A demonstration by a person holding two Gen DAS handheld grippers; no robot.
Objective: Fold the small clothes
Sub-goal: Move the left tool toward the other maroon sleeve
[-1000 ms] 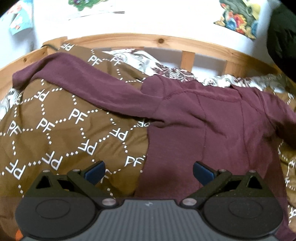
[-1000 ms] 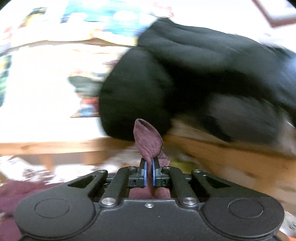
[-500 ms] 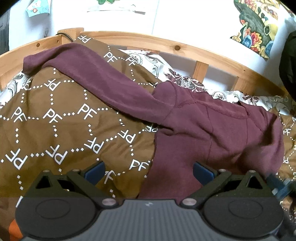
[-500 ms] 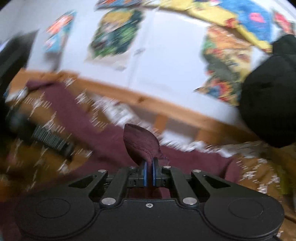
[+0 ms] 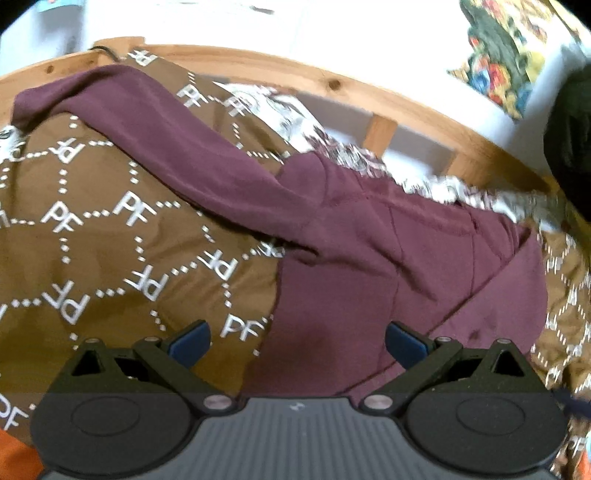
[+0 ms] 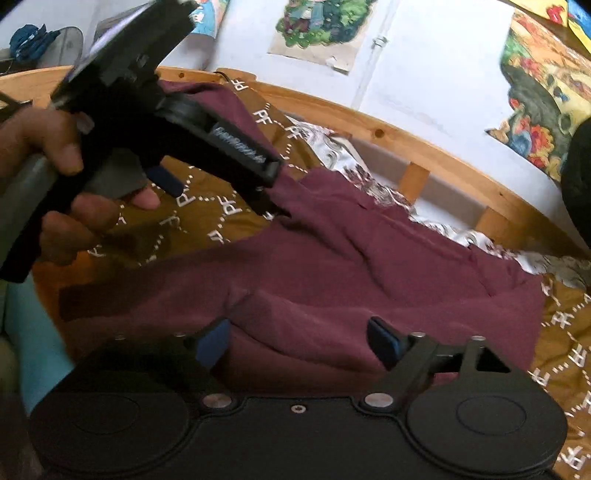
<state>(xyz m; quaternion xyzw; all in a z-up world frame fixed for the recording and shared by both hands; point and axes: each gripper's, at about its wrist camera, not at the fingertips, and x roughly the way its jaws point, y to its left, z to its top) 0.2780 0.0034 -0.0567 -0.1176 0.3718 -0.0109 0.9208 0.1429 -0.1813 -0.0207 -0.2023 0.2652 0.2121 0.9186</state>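
Observation:
A maroon long-sleeved top (image 5: pixel 351 280) lies spread on a brown quilt (image 5: pixel 92 236). One sleeve (image 5: pixel 177 147) stretches out to the upper left; the other sleeve is folded across the body (image 6: pixel 332 314). My left gripper (image 5: pixel 297 341) is open and empty above the top's lower left edge. My right gripper (image 6: pixel 299 341) is open and empty just above the folded sleeve. The left gripper also shows in the right wrist view (image 6: pixel 221 195), held by a hand over the top's left side.
The quilt (image 6: pixel 207 218) has a white "PF" pattern and covers a bed with a wooden rail (image 5: pixel 380 92) at the far side. A patterned white sheet (image 5: pixel 295 114) lies by the rail. A dark garment (image 5: pixel 572 147) hangs at right. Posters (image 6: pixel 317 26) hang on the wall.
My right gripper carried the right sleeve across the top's body, then opened and let it go. The left gripper stayed open and shifted slightly.

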